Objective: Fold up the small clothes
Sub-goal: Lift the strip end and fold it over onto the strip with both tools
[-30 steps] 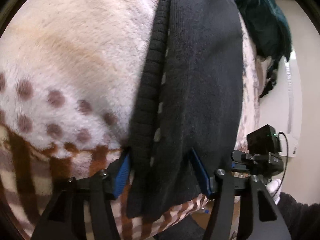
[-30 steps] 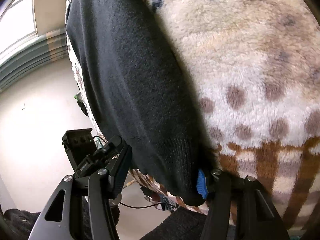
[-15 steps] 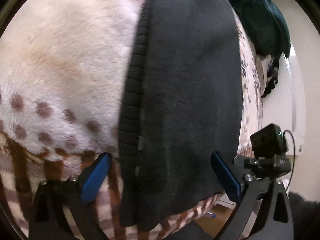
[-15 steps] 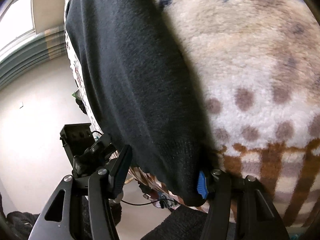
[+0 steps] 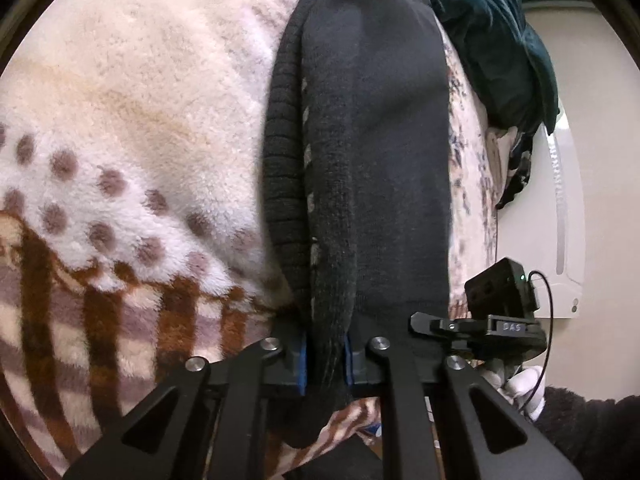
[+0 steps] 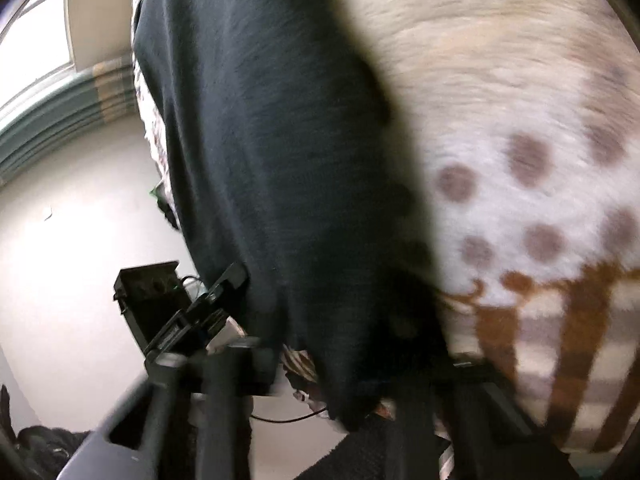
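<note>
Dark knit garment [image 5: 372,168], long and narrow, lies on a fleecy spotted blanket [image 5: 132,128] with its long axis running straight away from both wrist cameras, near end at the fingers, far end up by a teal cloth heap [image 5: 496,48]. Left gripper [image 5: 325,364]: jaws have just been closing and are now narrow, blue pads pinching a bunched fold of the garment's near hem, toward its ribbed left edge. Right gripper [image 6: 360,372]: view badly blurred; jaws have just been closing too, with the garment's near end between them, and they look drawn in on the cloth, but pad contact is not clear, so I cannot tell whether it holds. From the left wrist view the right gripper's body sits just beside the garment's right near corner, so the two hands stand side by side at the same short end. Judgement: the coming fold is lengthwise, near hem carried away along the long axis toward the far end; both hands are about equally near, left grip surer.
</note>
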Motion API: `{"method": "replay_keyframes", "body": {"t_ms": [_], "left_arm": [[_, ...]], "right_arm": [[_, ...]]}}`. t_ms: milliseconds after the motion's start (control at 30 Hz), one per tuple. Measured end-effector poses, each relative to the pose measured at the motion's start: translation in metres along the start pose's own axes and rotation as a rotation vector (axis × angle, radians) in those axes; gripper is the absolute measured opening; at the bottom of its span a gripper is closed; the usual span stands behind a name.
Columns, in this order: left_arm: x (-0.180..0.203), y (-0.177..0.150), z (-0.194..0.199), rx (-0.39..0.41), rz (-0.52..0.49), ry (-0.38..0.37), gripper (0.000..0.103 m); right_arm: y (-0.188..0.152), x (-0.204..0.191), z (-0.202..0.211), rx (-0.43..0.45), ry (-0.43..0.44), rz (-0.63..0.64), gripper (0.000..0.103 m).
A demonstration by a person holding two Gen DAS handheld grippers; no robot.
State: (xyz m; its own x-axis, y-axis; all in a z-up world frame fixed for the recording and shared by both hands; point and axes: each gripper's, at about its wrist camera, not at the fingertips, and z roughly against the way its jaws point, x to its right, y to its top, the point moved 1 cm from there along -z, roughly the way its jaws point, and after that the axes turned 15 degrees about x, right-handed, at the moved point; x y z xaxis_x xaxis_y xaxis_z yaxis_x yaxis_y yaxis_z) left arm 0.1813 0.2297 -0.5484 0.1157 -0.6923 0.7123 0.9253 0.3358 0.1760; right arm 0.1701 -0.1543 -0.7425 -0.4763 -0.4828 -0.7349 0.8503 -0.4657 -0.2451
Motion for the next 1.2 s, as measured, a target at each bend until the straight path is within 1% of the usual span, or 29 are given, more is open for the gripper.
{"method": "replay_keyframes", "body": {"t_ms": [133, 200, 300, 433, 467, 500, 600, 633, 733, 800, 900, 1000, 1033, 1067, 1100, 1133, 1167, 1200], "left_arm": [[0.016, 0.009, 0.02, 0.028, -0.044, -0.025, 0.009], [0.029, 0.018, 0.033, 0.053, -0.058, -0.044, 0.009], [0.053, 0.042, 0.051, 0.101, -0.078, -0.08, 0.009], [0.088, 0.087, 0.065, 0.165, -0.094, -0.145, 0.009], [0.097, 0.104, 0.067, 0.182, -0.101, -0.164, 0.009], [0.105, 0.116, 0.064, 0.195, -0.109, -0.17, 0.009], [0.128, 0.165, 0.056, 0.229, -0.137, -0.177, 0.009], [0.134, 0.184, 0.05, 0.24, -0.138, -0.18, 0.009], [0.143, 0.231, 0.029, 0.262, -0.139, -0.178, 0.009], [0.144, 0.266, 0.009, 0.268, -0.143, -0.161, 0.009], [0.141, 0.315, -0.025, 0.269, -0.136, -0.127, 0.009], [0.131, 0.361, -0.064, 0.256, -0.115, -0.093, 0.01], [0.128, 0.375, -0.078, 0.249, -0.104, -0.081, 0.01], [0.123, 0.391, -0.095, 0.233, -0.088, -0.072, 0.01], [0.117, 0.404, -0.111, 0.223, -0.075, -0.053, 0.01], [0.112, 0.416, -0.126, 0.205, -0.063, -0.039, 0.01], [0.102, 0.428, -0.144, 0.179, -0.043, -0.021, 0.01], [0.094, 0.434, -0.156, 0.162, -0.02, -0.007, 0.011]], "right_arm": [[-0.004, -0.017, 0.011, 0.046, -0.015, 0.013, 0.016], [-0.004, -0.034, 0.019, 0.069, -0.016, 0.027, 0.016], [0.0, -0.062, 0.031, 0.105, 0.013, 0.048, 0.015], [0.019, -0.122, 0.052, 0.187, 0.067, 0.101, 0.015], [0.027, -0.138, 0.056, 0.208, 0.087, 0.108, 0.015], [0.035, -0.146, 0.06, 0.221, 0.098, 0.112, 0.015], [0.069, -0.193, 0.067, 0.281, 0.132, 0.15, 0.015], [0.087, -0.214, 0.066, 0.309, 0.134, 0.175, 0.015], [0.139, -0.245, 0.069, 0.353, 0.153, 0.205, 0.015], [0.185, -0.267, 0.065, 0.387, 0.158, 0.222, 0.015], [0.25, -0.278, 0.061, 0.412, 0.153, 0.234, 0.015], [0.321, -0.285, 0.04, 0.413, 0.139, 0.206, 0.014], [0.338, -0.289, 0.034, 0.414, 0.133, 0.199, 0.014], [0.364, -0.292, 0.022, 0.407, 0.12, 0.189, 0.014], [0.376, -0.291, 0.018, 0.405, 0.108, 0.187, 0.014], [0.399, -0.29, 0.006, 0.401, 0.087, 0.185, 0.014], [0.411, -0.29, -0.001, 0.392, 0.075, 0.183, 0.014], [0.429, -0.288, -0.013, 0.384, 0.047, 0.178, 0.014]]}}
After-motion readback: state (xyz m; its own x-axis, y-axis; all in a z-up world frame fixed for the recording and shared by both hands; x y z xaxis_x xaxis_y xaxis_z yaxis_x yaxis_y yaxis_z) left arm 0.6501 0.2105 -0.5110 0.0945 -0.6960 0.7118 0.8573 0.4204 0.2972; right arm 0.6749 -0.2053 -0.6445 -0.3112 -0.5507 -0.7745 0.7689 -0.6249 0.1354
